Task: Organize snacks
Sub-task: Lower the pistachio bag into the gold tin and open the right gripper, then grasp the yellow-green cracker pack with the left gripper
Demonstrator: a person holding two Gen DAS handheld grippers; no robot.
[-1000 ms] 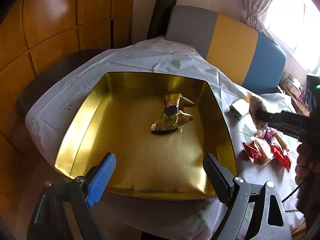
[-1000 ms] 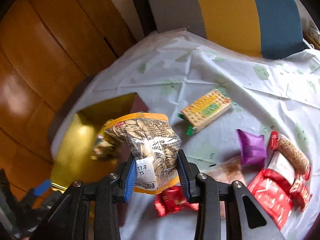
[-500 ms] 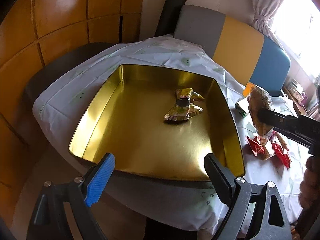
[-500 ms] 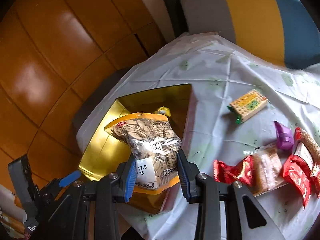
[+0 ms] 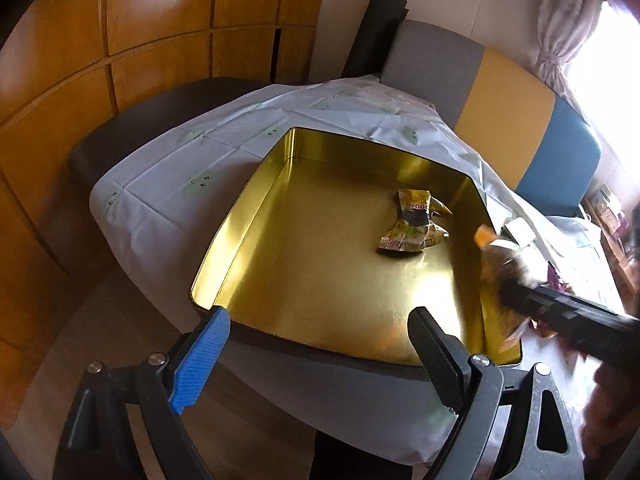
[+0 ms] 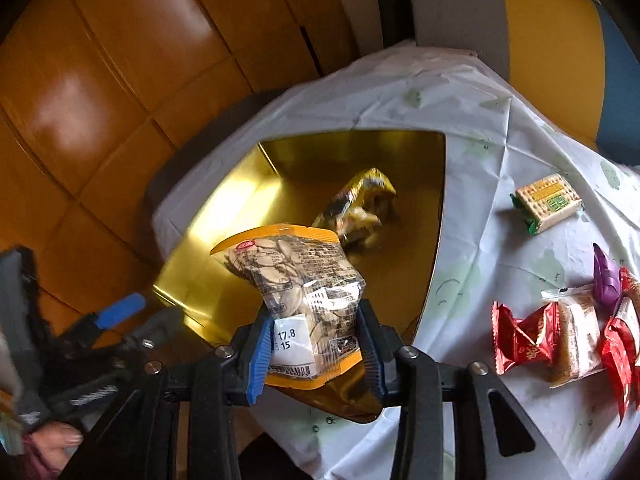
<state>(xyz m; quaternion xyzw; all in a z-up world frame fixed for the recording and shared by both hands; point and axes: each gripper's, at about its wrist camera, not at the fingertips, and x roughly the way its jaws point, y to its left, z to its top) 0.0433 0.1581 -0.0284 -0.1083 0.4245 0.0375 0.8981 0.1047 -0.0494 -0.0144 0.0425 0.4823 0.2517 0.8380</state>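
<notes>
Right gripper (image 6: 312, 354) now over gold tin (image 6: 224, 208), seed packet (image 6: 296, 280) between jaws just easing open, drop imminent; left gripper (image 5: 316, 344) wide, empty, near edge

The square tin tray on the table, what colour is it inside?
Shiny gold inside the square tin tray, clearest in the left wrist view.
</notes>
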